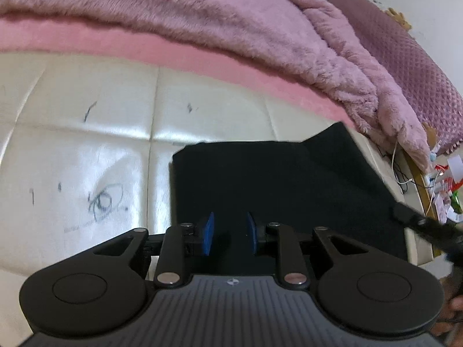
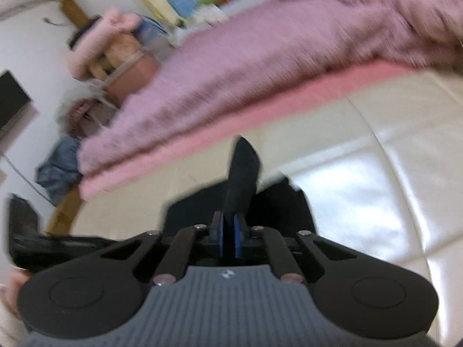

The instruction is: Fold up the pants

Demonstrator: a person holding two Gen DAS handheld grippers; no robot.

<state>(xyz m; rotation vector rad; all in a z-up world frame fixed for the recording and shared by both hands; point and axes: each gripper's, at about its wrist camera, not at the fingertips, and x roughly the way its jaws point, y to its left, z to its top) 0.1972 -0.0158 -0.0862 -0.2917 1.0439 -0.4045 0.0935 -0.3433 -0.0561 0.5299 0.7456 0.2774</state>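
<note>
The black pants (image 1: 275,185) lie folded flat on a cream padded surface (image 1: 86,150). My left gripper (image 1: 230,232) hovers over their near edge with its blue pads apart and nothing between them. In the right wrist view my right gripper (image 2: 228,232) is shut on a corner of the black pants (image 2: 241,173), which stands up as a lifted flap above the rest of the cloth. The right gripper's body also shows at the right edge of the left wrist view (image 1: 419,225). The right wrist view is blurred.
A fluffy pink blanket (image 1: 202,20) on a pink sheet (image 1: 144,46) lies along the far side of the surface. Ink scribbles (image 1: 104,202) mark the cream padding. Cables and clutter (image 1: 442,185) sit past the right edge. A blue bundle (image 2: 58,167) lies at left.
</note>
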